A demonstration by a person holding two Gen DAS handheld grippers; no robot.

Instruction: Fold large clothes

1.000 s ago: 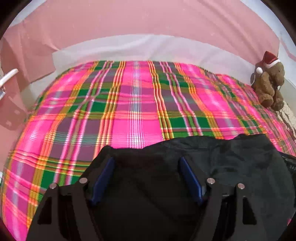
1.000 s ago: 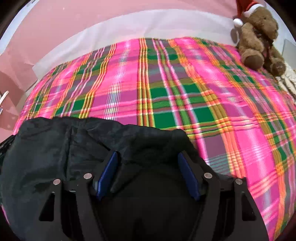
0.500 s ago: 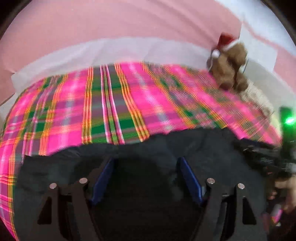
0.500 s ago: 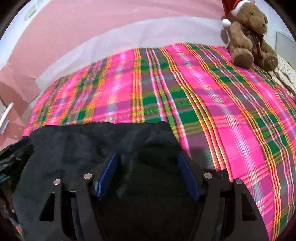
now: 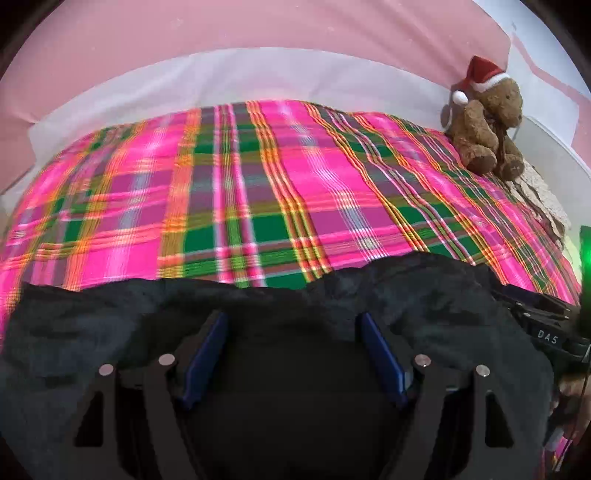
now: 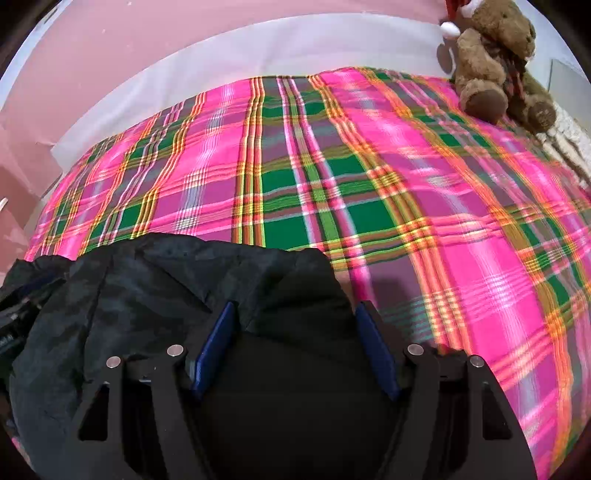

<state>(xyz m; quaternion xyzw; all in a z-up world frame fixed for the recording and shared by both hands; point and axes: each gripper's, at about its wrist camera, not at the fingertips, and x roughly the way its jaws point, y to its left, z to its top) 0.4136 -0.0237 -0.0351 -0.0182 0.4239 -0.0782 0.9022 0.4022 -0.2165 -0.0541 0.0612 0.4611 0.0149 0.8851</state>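
A large black garment (image 5: 443,295) lies over the near part of a bed with a pink and green plaid cover (image 5: 277,184). It also shows in the right wrist view (image 6: 147,288). My left gripper (image 5: 293,332) has its jaws wide apart, with black cloth bunched between and over the blue pads (image 5: 207,354). My right gripper (image 6: 295,325) stands the same way, jaws wide, with cloth draped across its blue pads (image 6: 218,343). Whether either gripper pinches the cloth is hidden. The right gripper's body (image 5: 546,328) shows at the right edge of the left wrist view.
A brown teddy bear with a Santa hat (image 5: 487,122) sits at the far right corner of the bed, also in the right wrist view (image 6: 495,59). A white sheet edge (image 5: 258,77) and a pink wall (image 5: 221,26) lie behind. A knitted cream cloth (image 5: 543,199) lies beside the bear.
Both grippers have swung so the bed looks shifted; the left view has turned right, bringing the bear and the right gripper into it. The garment's edge has spread wider across the bed.
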